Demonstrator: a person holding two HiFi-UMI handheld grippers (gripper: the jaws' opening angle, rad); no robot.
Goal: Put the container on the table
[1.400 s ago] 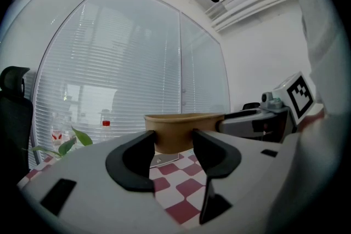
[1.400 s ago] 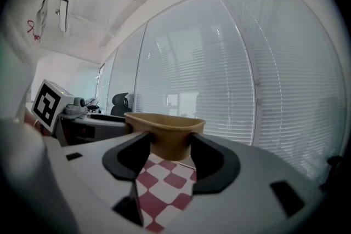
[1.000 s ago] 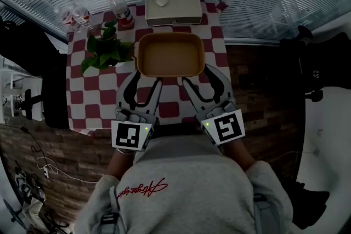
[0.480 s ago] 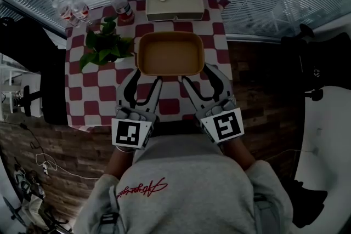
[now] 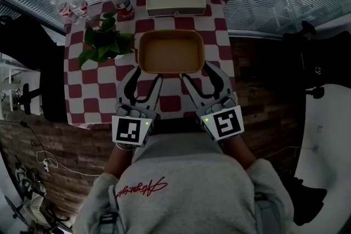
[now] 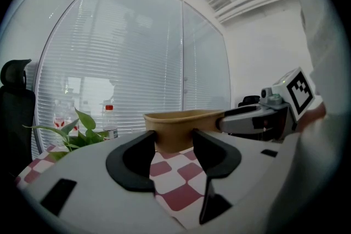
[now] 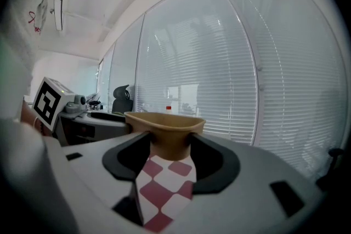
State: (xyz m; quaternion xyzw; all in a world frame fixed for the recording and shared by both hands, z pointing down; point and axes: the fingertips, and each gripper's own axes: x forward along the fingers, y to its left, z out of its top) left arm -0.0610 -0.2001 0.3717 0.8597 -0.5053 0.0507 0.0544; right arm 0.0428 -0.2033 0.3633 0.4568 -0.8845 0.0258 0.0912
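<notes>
Tan container [image 5: 170,51] over checkered table [image 5: 88,101], near corners seemingly clamped by left gripper [image 5: 147,75] and right gripper [image 5: 197,73]; plant [image 5: 101,44] just left.

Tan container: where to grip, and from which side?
By the two near corners, just under the flared rim, coming level from the person's side. The container is wide and open-topped; the left gripper and right gripper each pinch one rounded corner, as here.

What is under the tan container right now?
The red-and-white checked tablecloth lies below the container, showing between the jaws in both gripper views. The patch directly beneath is covered by its base.
</notes>
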